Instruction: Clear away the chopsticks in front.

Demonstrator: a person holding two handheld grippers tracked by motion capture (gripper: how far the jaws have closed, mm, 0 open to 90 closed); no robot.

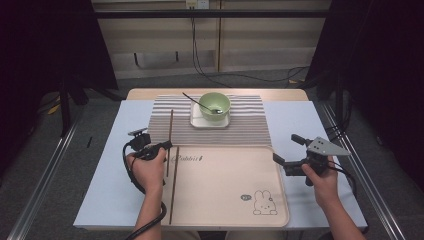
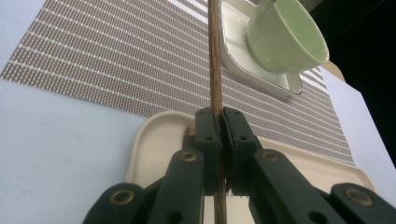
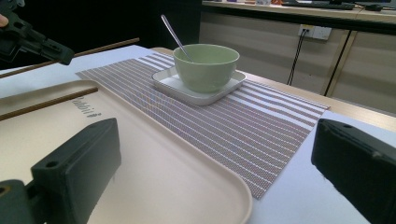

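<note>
**Wooden chopstick clamped over the tray's left edge**

Pale blue covering spreads over the table point(image 1: 100, 165), whose bare wood shows at the far edge. Aluminium rails run along the floor on either side, dark curtains close in left and right, and beyond the table a light panelled wall carries a socket with black cables hanging down to the grey floor.

On the far half lies a brown-and-white striped placemat point(image 1: 250, 125). A white square plate point(image 1: 197, 121) sits on it, and a green bowl point(image 1: 215, 106) stands on the plate with a metal spoon point(image 1: 192, 99) leaning out towards the left. Nearer the person a beige tray point(image 1: 225, 185) with a rabbit drawing overlaps the mat's near edge.

The left gripper point(image 1: 167, 146) has its jaws pressed together on one chopstick point(image 1: 170, 127), which runs from the tray's left rim out over the mat; in the left gripper view the stick passes straight up between the closed pads towards the plate. A second chopstick point(image 1: 173, 185) lies flat along the tray's left side, just beside the person's left hand point(image 1: 147, 170).

The right gripper point(image 1: 286, 149) hovers at the tray's right edge, jaws spread wide with nothing between them, well apart from the bowl.
</note>
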